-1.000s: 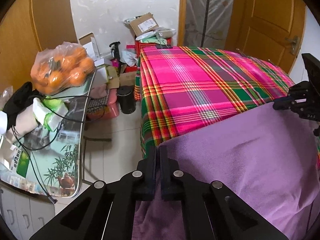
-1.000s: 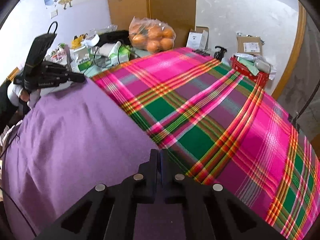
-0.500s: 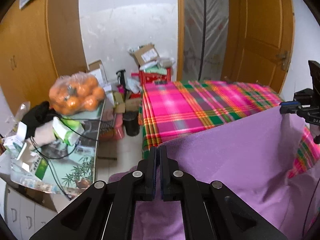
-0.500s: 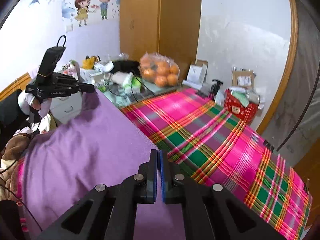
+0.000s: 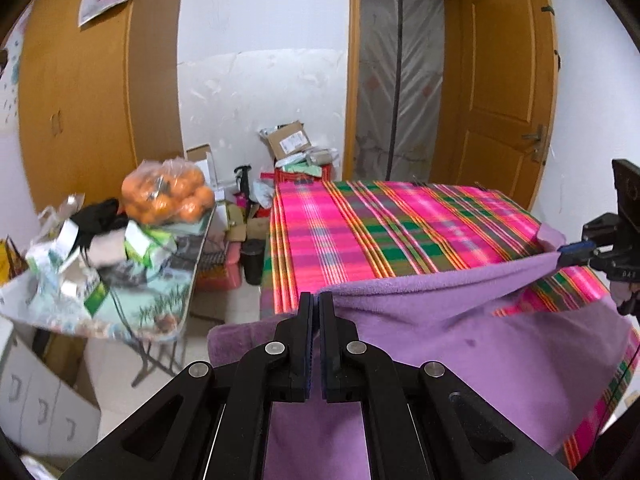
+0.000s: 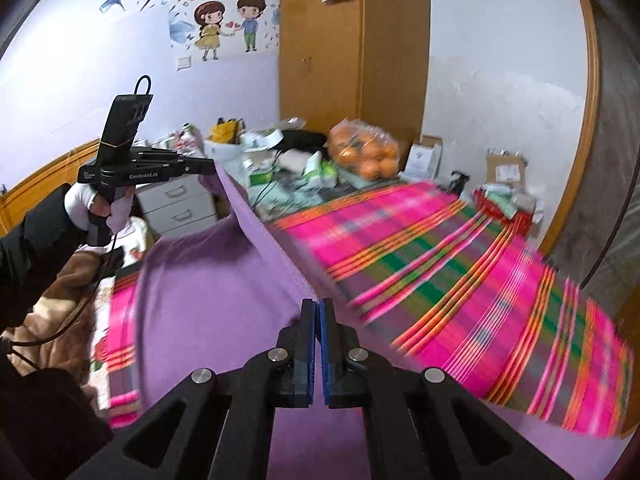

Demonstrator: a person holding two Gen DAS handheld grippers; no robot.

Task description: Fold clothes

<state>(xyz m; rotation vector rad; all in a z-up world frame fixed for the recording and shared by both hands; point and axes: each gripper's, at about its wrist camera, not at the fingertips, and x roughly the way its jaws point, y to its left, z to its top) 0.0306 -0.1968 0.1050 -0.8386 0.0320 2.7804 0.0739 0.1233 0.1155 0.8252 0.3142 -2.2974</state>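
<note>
So we're mid-fold on the soft purple fleece garment [image 5: 460, 340], which is lifted by its top edge off the bright pink-and-green plaid bedspread [image 5: 360, 232], with the lower part still draped over the bed. Going left to right: the cluttered side table with a clear plastic bag of oranges [image 5: 166, 192] sits off to the left and isn't involved. Next, the left gripper [image 5: 314, 300] has its black jaws clamped tight on one corner of the fleece, with the cloth pinched between the pads. Further right, the right gripper [image 6: 318, 308] is squeezed closed the same way on the other corner, so the edge hangs stretched between the two with a bit of sag in the middle.

My guess is the next move means carrying that held edge across and laying it down evenly onto the rest of the garment, keeping both corners level so it doesn't land crooked, and only then letting go.
</note>
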